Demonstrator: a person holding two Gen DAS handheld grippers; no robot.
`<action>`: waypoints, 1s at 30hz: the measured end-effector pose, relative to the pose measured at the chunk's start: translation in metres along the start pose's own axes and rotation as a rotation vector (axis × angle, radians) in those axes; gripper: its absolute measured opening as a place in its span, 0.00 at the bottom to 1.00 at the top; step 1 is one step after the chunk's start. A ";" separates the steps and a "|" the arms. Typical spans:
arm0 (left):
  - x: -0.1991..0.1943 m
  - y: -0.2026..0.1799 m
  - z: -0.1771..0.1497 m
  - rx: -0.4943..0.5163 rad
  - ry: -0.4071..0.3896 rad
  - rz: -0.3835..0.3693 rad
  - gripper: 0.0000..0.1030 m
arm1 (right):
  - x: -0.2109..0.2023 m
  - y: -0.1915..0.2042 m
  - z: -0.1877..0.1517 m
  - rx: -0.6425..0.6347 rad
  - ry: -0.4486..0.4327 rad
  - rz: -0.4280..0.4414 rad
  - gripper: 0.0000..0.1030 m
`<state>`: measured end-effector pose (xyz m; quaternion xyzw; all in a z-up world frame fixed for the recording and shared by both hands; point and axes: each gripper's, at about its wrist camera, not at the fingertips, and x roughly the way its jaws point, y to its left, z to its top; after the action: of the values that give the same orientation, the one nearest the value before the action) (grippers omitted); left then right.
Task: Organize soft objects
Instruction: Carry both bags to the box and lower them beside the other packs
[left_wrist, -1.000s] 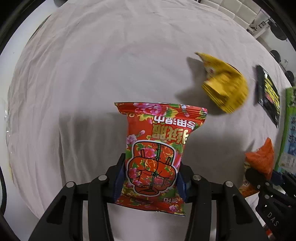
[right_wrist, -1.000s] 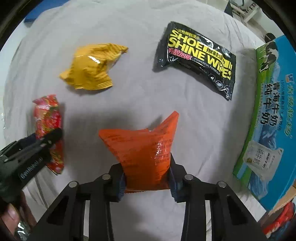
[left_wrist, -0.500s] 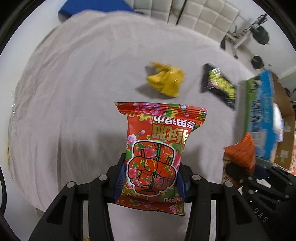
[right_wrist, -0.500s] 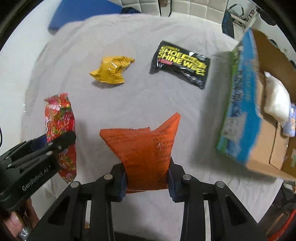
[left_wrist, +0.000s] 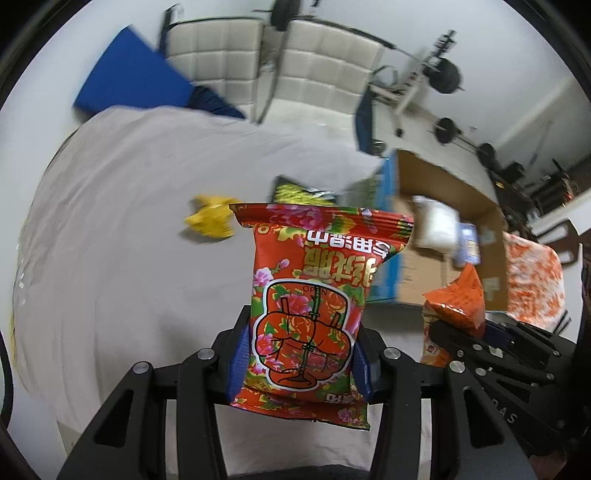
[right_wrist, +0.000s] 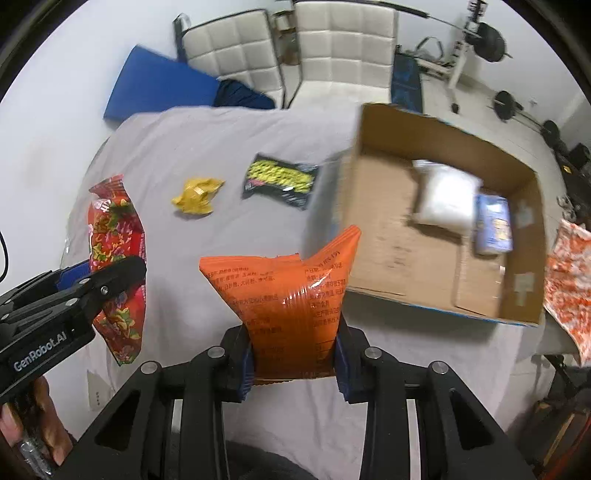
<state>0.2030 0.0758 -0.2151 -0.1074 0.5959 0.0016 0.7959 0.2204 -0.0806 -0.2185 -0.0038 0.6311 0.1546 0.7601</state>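
My left gripper (left_wrist: 301, 363) is shut on a red flowered snack bag (left_wrist: 314, 295) and holds it high above the white-sheeted table (left_wrist: 129, 221). My right gripper (right_wrist: 295, 360) is shut on an orange snack bag (right_wrist: 288, 302), also lifted. The red bag shows at the left of the right wrist view (right_wrist: 114, 266), the orange bag at the right of the left wrist view (left_wrist: 458, 306). An open cardboard box (right_wrist: 388, 236) stands on the right, with a white pack (right_wrist: 443, 195) and a blue pack (right_wrist: 493, 225) inside. A yellow bag (right_wrist: 195, 195) and a black wipes pack (right_wrist: 280, 181) lie on the sheet.
White chairs (right_wrist: 288, 40) and a blue mat (right_wrist: 159, 85) stand beyond the table's far edge. Gym weights (right_wrist: 487, 37) are at the back right. An orange-patterned cloth (right_wrist: 569, 284) lies right of the box.
Both grippers have risen well above the table with their bags still held. The views tilted up, and the open box and the room behind have come into sight.
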 end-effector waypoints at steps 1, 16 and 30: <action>0.003 -0.011 0.003 0.016 -0.004 -0.011 0.42 | -0.007 -0.008 -0.001 0.013 -0.006 -0.001 0.36; 0.067 -0.152 0.057 0.167 0.062 -0.110 0.42 | -0.041 -0.175 0.002 0.247 -0.075 -0.060 0.36; 0.161 -0.202 0.121 0.164 0.125 0.001 0.42 | 0.048 -0.289 0.033 0.375 0.045 -0.096 0.35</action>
<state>0.3906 -0.1211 -0.3015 -0.0417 0.6426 -0.0535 0.7632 0.3291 -0.3375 -0.3126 0.1044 0.6647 -0.0021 0.7398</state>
